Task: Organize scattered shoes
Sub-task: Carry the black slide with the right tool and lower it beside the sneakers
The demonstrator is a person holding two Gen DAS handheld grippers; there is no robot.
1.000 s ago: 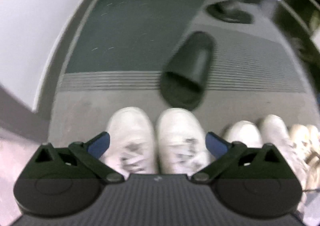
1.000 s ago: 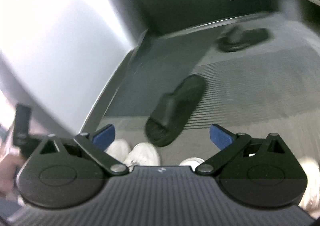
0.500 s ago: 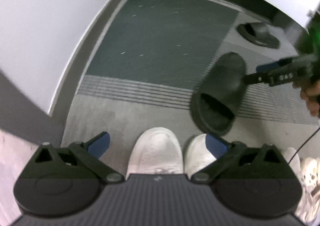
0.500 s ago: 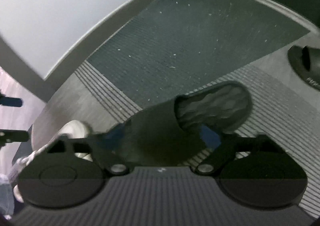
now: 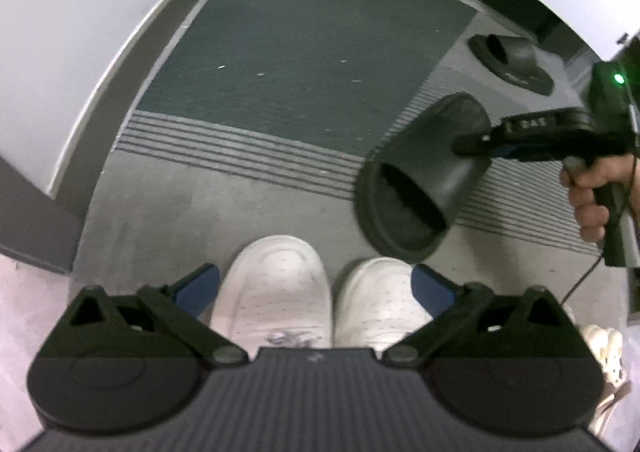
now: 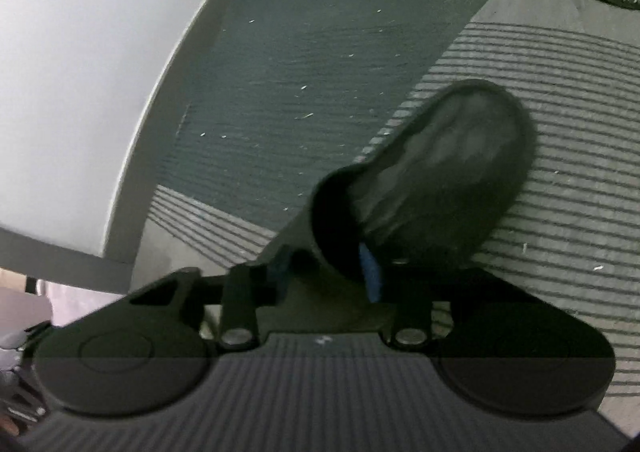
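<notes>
— Black slide [image 5: 424, 176]: where is it, and who has it?
— On the striped edge of the doormat [image 5: 304, 52], beyond the toes of two white sneakers [image 5: 276, 288]. The right gripper [image 5: 486, 144] has just been closing and pinches the slide's strap; in its own view one blue pad [image 6: 370, 272] sits inside the opening and the other is hidden behind the strap.
— And the left gripper [image 5: 316, 288]?
— Spread wide above the sneakers, holding nothing.
— Anything else?
— A second black slide [image 5: 512, 60] lies well apart, past the mat. Pale shoes [image 5: 604, 348] at the right edge are cut off.
</notes>
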